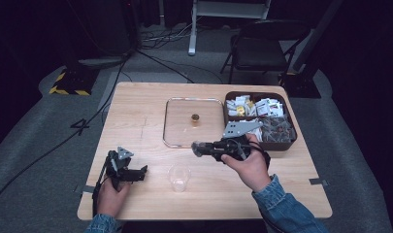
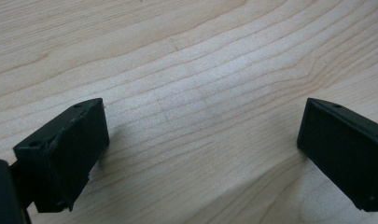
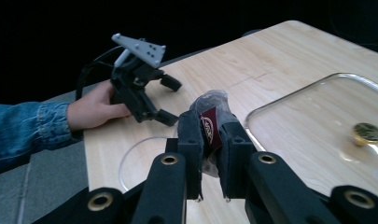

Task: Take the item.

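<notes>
Pinching a small clear-wrapped packet [image 3: 211, 125] with a dark red label between its 2 jaws, the right gripper [image 1: 196, 148] hovers above the wooden table [image 1: 136, 121], beside the glass lid [image 1: 184, 124] with its brass knob [image 1: 195, 118]. Near the table's front edge, the left gripper [image 1: 140, 172] rests with jaws spread wide and empty, near a clear plastic cup [image 1: 179, 177]. A brown box [image 1: 291, 141] of packets sits at the right.
</notes>
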A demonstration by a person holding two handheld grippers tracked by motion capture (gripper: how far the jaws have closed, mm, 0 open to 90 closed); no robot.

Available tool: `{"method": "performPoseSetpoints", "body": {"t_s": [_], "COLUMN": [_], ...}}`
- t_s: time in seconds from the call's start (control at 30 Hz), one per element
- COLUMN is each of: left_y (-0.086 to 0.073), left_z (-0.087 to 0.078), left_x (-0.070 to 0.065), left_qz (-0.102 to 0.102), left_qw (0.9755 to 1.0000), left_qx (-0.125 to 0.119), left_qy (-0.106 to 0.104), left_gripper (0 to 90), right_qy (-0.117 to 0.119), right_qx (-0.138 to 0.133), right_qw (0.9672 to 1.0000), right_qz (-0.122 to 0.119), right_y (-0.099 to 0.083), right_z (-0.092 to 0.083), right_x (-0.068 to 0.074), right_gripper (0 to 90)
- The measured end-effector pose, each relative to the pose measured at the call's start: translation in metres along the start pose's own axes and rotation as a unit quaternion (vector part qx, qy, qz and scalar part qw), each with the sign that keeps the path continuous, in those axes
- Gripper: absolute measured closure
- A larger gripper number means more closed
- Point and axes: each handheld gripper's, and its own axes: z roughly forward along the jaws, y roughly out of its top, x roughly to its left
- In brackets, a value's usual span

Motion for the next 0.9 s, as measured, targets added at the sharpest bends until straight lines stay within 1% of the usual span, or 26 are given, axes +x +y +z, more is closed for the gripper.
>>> {"method": "performPoseSetpoints", "body": {"t_s": [0.13,0.2,0.23,0.33,0.4,0.43,0.63,0.7,0.8,0.9], "left_y": [0.000,0.000,0.000,0.000,0.000,0.000,0.000,0.000,0.000,0.000], "left_z": [0.000,0.000,0.000,0.000,0.000,0.000,0.000,0.000,0.000,0.000], "left_x": [0.000,0.000,0.000,0.000,0.000,0.000,0.000,0.000,0.000,0.000], "left_qz": [0.000,0.000,0.000,0.000,0.000,0.000,0.000,0.000,0.000,0.000], "left_qw": [1.0000,1.0000,1.0000,1.0000,1.0000,1.0000,1.0000,1.0000,1.0000,1.0000], "left_qx": [0.000,0.000,0.000,0.000,0.000,0.000,0.000,0.000,0.000,0.000], "left_qy": [0.000,0.000,0.000,0.000,0.000,0.000,0.000,0.000,0.000,0.000], "left_gripper": [2.4,2.4,2.4,2.4,2.4,2.4,2.4,2.4,2.4,2.4], "right_qy": [0.017,0.018,0.021,0.025,0.025,0.029,0.037,0.044,0.046,0.049], "right_qx": [0.002,0.003,0.004,0.007,0.015,0.019,0.027,0.031,0.035,0.045], "right_qw": [0.9998,0.9998,0.9997,0.9996,0.9995,0.9994,0.9989,0.9985,0.9982,0.9976], "right_qz": [-0.002,-0.004,-0.007,-0.006,-0.009,-0.007,-0.009,-0.014,-0.015,-0.016], "right_y": [-0.004,-0.004,-0.006,-0.008,-0.011,-0.013,-0.017,-0.019,-0.020,-0.024], "right_z": [0.011,0.013,0.017,0.021,0.027,0.031,0.039,0.044,0.047,0.054], "right_x": [0.007,0.008,0.011,0.013,0.014,0.016,0.020,0.023,0.024,0.026], "right_gripper": [81.4,81.4,81.3,81.2,81.2,81.2,81.2,81.2,81.2,81.2]}}
